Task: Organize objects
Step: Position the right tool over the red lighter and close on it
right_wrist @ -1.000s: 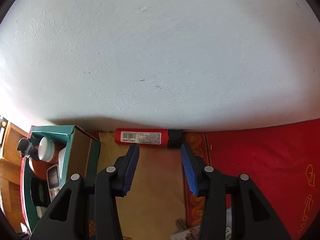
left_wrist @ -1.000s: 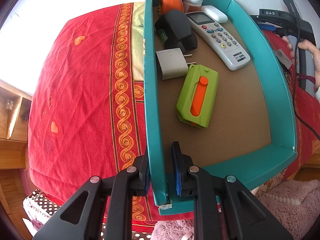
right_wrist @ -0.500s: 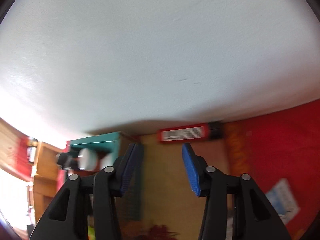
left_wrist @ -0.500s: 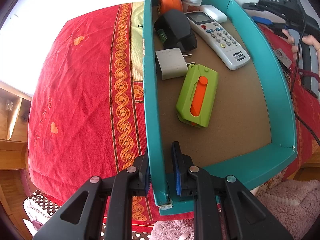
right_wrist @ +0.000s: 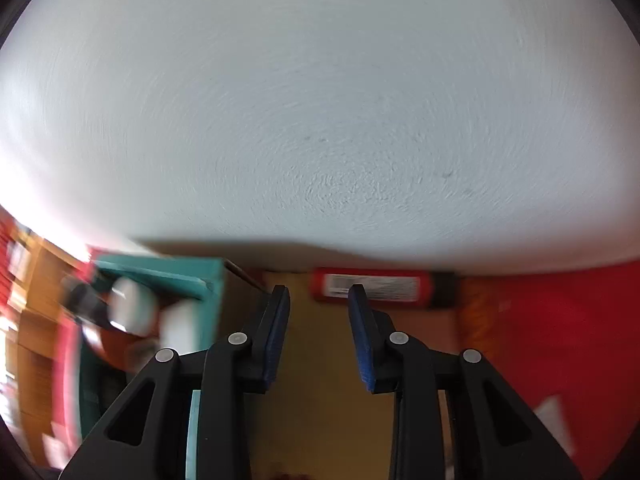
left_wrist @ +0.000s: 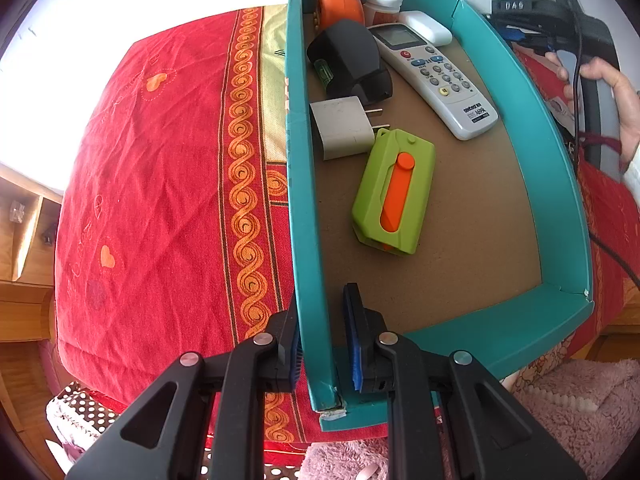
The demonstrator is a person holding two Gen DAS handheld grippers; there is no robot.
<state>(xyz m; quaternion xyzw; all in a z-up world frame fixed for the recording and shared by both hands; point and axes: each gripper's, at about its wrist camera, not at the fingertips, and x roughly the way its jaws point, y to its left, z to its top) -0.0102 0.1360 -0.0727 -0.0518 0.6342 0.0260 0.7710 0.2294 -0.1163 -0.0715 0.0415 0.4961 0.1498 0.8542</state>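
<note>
Teal cardboard tray (left_wrist: 568,216) sits on a red patterned bedspread (left_wrist: 160,184), and the left gripper (left_wrist: 320,332) has its jaws clenched on the tray's near left wall, one finger outside and one inside. Within the tray lie a green-and-orange case (left_wrist: 394,194), a white plug adapter (left_wrist: 340,126), a black gadget (left_wrist: 348,64) and a white remote (left_wrist: 436,78). The right gripper (right_wrist: 319,328) hangs with jaws released, empty, pointing toward a red tube (right_wrist: 384,288) lying against the white wall (right_wrist: 320,100); that view is blurred.
</note>
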